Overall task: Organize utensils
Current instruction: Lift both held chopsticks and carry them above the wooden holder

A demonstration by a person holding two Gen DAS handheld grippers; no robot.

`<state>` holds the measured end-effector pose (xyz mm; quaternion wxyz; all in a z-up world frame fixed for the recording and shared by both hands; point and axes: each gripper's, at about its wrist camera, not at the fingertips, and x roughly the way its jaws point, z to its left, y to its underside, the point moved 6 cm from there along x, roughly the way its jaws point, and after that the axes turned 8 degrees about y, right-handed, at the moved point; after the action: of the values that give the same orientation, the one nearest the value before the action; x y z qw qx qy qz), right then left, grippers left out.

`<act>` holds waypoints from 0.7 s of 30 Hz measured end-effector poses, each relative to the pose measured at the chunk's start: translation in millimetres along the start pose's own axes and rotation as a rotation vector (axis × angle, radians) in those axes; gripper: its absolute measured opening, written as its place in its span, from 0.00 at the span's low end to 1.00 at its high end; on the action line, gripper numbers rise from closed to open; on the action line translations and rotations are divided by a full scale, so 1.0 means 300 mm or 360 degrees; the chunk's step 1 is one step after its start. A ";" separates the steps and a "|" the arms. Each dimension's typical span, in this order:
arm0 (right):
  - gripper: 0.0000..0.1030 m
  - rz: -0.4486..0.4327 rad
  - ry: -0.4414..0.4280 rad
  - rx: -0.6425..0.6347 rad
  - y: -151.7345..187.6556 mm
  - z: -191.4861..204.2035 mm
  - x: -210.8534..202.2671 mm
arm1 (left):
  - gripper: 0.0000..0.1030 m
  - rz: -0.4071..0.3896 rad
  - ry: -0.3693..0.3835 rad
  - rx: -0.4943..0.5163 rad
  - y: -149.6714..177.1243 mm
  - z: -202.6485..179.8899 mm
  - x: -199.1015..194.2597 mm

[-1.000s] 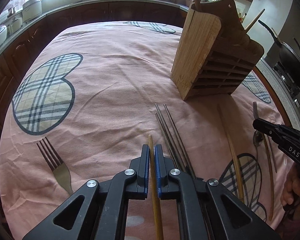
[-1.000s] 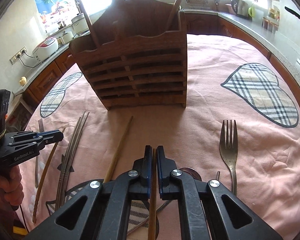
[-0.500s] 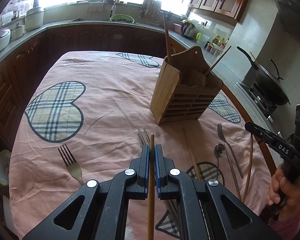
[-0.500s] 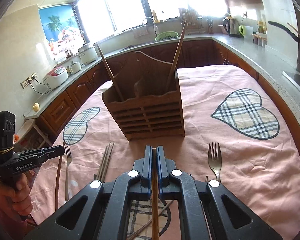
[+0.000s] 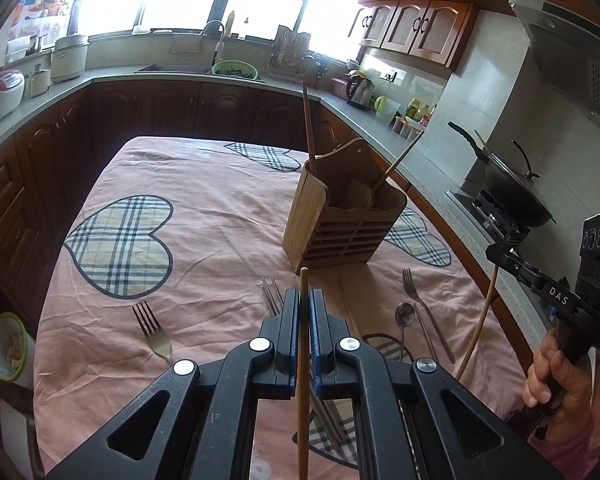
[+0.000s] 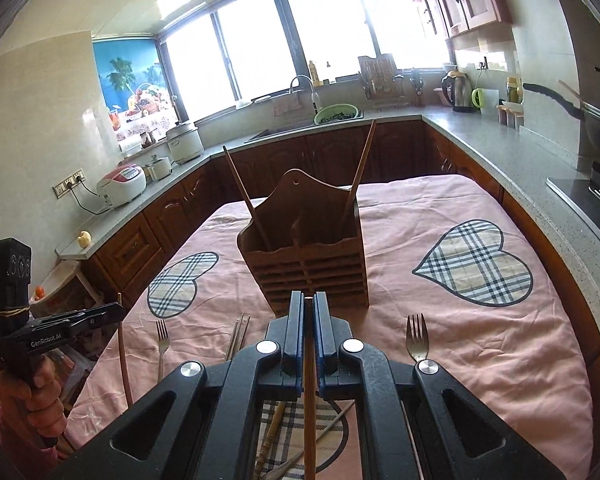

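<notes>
Two pairs of black tongs are each pressed together on a single wooden chopstick, both held clear above the tabletop with its pink cloth (image 5: 204,184) printed with plaid hearts. The left tongs (image 5: 304,304) pinch a light wooden chopstick (image 5: 302,380) that runs up between the blue pads, its tip poking just past them. The right tongs (image 6: 308,316) pinch a darker brown wooden chopstick (image 6: 309,400) the same way. A slatted wooden utensil holder (image 6: 308,260) stands upright near the middle of the tabletop, with one brown stick leaning out of each of its two end compartments. Loose on the cloth between the holder and the near edge lie a bundle of metal chopsticks (image 5: 271,298), a metal spoon (image 5: 405,316) and a metal fork (image 5: 414,288) towards the right edge. Another metal fork (image 5: 152,330) lies towards the left edge, well apart from the holder. In the left view a hand (image 5: 560,376) grips the handle of the right tongs, and its chopstick hangs down below them.
</notes>
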<state>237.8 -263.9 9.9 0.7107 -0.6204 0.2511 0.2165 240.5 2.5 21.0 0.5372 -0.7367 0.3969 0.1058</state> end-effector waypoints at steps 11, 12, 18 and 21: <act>0.04 -0.0109 0.0010 0.0023 -0.035 0.002 -0.073 | 0.03 -0.0115 0.0038 0.0030 -0.015 -0.026 -0.102; 0.04 -0.0116 0.0011 0.0026 -0.038 0.001 -0.077 | 0.03 -0.0123 0.0043 0.0031 -0.017 -0.026 -0.108; 0.04 -0.0160 0.0010 0.0042 -0.062 -0.006 -0.102 | 0.03 -0.0184 0.0066 0.0034 -0.031 -0.028 -0.141; 0.04 -0.0182 0.0011 0.0048 -0.075 -0.009 -0.107 | 0.03 -0.0215 0.0082 0.0027 -0.042 -0.029 -0.151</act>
<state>226.3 -269.5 47.1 0.7304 -0.6237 0.2209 0.1696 217.1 17.5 59.7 0.5390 -0.7596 0.3609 0.0470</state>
